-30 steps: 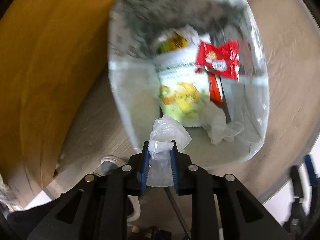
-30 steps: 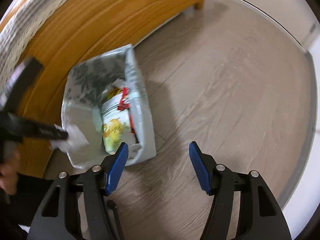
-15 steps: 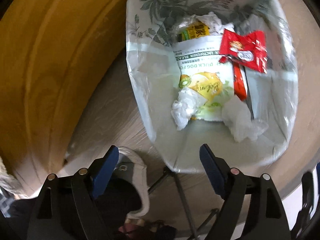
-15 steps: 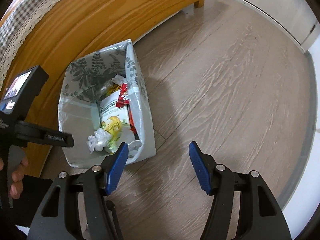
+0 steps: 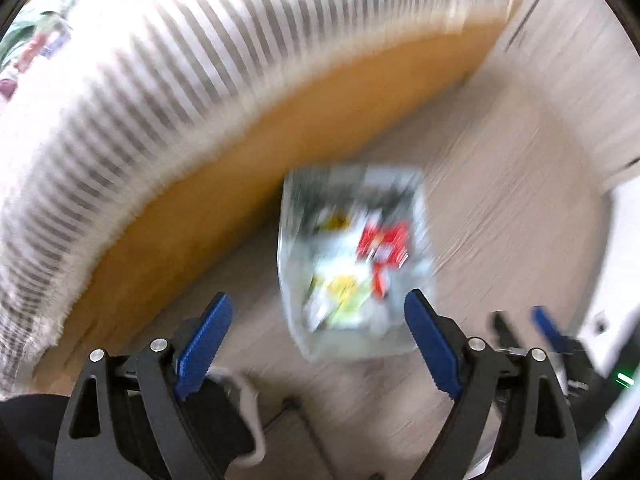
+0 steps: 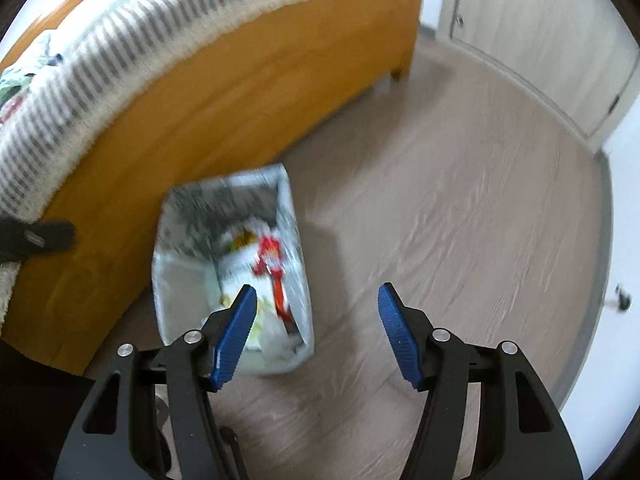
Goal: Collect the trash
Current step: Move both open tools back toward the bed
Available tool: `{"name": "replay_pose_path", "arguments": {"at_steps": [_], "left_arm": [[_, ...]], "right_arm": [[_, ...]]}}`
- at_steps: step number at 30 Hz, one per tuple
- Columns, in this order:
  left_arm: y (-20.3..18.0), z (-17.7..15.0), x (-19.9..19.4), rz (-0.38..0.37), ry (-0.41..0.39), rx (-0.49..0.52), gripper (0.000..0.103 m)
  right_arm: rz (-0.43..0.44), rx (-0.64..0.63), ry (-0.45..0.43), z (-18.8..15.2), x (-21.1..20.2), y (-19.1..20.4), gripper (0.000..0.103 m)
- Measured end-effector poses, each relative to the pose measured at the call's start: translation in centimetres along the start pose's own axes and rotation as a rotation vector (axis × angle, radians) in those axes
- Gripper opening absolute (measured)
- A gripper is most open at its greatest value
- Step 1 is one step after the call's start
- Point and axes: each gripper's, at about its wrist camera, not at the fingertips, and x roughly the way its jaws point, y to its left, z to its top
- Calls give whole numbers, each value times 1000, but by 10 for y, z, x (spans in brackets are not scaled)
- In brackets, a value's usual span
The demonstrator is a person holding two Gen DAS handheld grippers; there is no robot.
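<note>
both jaws wide and empty above the bin

the left gripper point(image 5: 316, 340) has its jaws spread far apart, blue pads point(image 5: 202, 346) facing each other with nothing between them. the right gripper point(image 6: 316, 334) is the same: jaws wide, nothing held.

the bin point(image 5: 296, 276) is the landmark here. it stands on the wood floor point(image 6: 460, 220), a pale open-topped container with a leafy print on its inner wall, and in the left wrist view it shows between and beyond the two pads, well below them. in the right wrist view the bin point(image 6: 170, 280) sits off to the left, with the left pad overlapping its near corner in the picture. both views are blurred by motion, so fine detail inside is hard to read.

inside the bin lies the trash: a red wrapper point(image 5: 384, 242) toward the right side, also seen in the right wrist view point(image 6: 270, 258), a white and yellow packet point(image 5: 340, 288) beside it toward the middle, and pale crumpled stuff point(image 6: 280, 336) at the near end.

just behind the bin and to its left runs the orange wooden side of a bed point(image 6: 200, 100), close to the bin's far corner. a striped cover point(image 5: 120, 100) lies over the top of the bed. right of the bin the floor stretches out to pale cabinet doors point(image 6: 540, 32) at the far wall. the tip of the left gripper's black body point(image 6: 44, 236) shows at the left edge of the right wrist view, left of the bin and in front of the bed side.
</note>
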Motion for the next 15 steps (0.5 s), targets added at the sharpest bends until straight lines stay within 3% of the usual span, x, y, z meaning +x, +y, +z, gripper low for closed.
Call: {"name": "replay_pose_path", "arguments": {"at_steps": [6,11,15], "left_arm": [[82,7,-124,-72,-315,-42,85],[164,6,-179,-37,-489,-110,89],[231,4,-192,-23,-564,-163,90]], "right_arm": [[18,-83,-175,47,-58,67,67],[96,-131,-321,78,-105,137,71],[143,-205,-403,88,-132,195,73]]}}
